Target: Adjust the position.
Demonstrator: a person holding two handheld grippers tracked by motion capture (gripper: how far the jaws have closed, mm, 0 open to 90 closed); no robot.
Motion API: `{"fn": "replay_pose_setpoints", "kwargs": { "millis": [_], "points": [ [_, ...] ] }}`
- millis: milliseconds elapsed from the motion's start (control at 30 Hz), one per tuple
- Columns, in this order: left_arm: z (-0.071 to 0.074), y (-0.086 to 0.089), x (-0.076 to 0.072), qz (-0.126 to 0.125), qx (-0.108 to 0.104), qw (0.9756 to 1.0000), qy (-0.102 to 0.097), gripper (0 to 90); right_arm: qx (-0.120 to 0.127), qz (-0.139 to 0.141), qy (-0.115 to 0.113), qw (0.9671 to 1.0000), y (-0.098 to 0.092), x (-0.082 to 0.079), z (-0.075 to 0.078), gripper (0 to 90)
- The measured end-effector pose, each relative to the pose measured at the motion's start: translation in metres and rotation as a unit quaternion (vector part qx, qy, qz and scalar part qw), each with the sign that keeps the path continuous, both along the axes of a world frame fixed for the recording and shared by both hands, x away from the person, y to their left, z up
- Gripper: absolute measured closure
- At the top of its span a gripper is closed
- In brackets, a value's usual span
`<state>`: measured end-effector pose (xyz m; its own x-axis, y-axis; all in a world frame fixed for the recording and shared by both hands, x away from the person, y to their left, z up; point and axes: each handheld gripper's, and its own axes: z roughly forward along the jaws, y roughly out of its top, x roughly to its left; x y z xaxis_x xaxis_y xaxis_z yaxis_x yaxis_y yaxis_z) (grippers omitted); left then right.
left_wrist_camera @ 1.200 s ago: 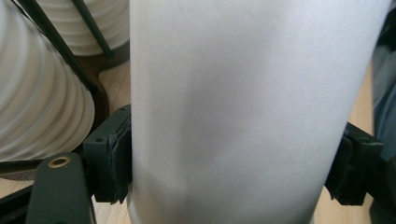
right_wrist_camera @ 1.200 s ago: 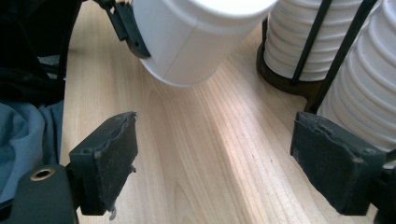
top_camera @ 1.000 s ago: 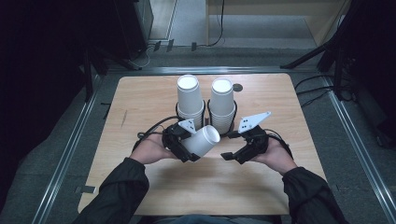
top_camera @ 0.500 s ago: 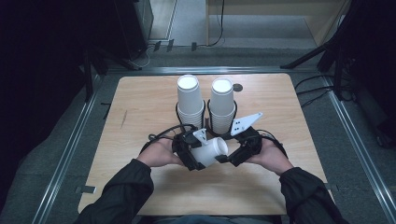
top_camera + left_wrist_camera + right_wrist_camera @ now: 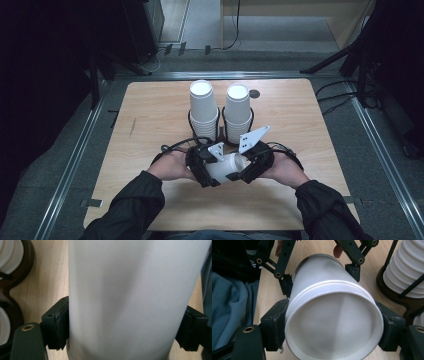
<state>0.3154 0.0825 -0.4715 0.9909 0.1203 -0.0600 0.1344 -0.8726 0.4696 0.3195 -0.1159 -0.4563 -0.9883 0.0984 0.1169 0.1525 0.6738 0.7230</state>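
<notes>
Two claws (image 5: 204,170) (image 5: 250,170) level, clamping one cup (image 5: 223,169).

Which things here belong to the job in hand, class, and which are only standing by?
In the job:
- white paper cup, lying on its side
- left gripper, shut on the cup's base end
- right gripper, jaws just closing on its rim end, pads touching

Standing by:
- left cup stack
- right cup stack
- wire holder
- table
</notes>
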Motion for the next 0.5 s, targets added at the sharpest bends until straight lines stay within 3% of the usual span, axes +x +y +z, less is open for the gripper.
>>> {"fn": "replay_pose_setpoints", "kwargs": {
  "millis": [67, 100, 200, 267, 500],
  "points": [
    [0.0, 0.0, 0.0, 0.0, -0.002, 1.0, 0.002, 14.5, 0.001, 0.0, 0.005, 1.0, 0.0, 0.0, 0.001, 24.7],
    [0.001, 0.002, -0.001, 0.001, -0.013, 0.9999, -0.007, 13.0, 0.004, 0.001, 0.005, 1.0, -0.002, 0.0, 0.001, 24.6],
    [0.002, 0.003, -0.001, 0.005, -0.028, 0.9996, -0.004, 10.9, 0.008, 0.0, 0.005, 1.0, -0.004, 0.0, 0.003, 24.6],
    [0.004, 0.004, 0.002, 0.027, -0.034, 0.999, -0.006, 0.2, 0.01, -0.006, 0.008, 0.9999, -0.007, 0.001, 0.005, 24.5],
    [0.008, 0.014, 0.006, 0.051, -0.067, 0.9964, 0.002, 0.0, 0.018, -0.02, 0.006, 0.9996, -0.017, 0.004, 0.007, 24.4]
  ]
}}
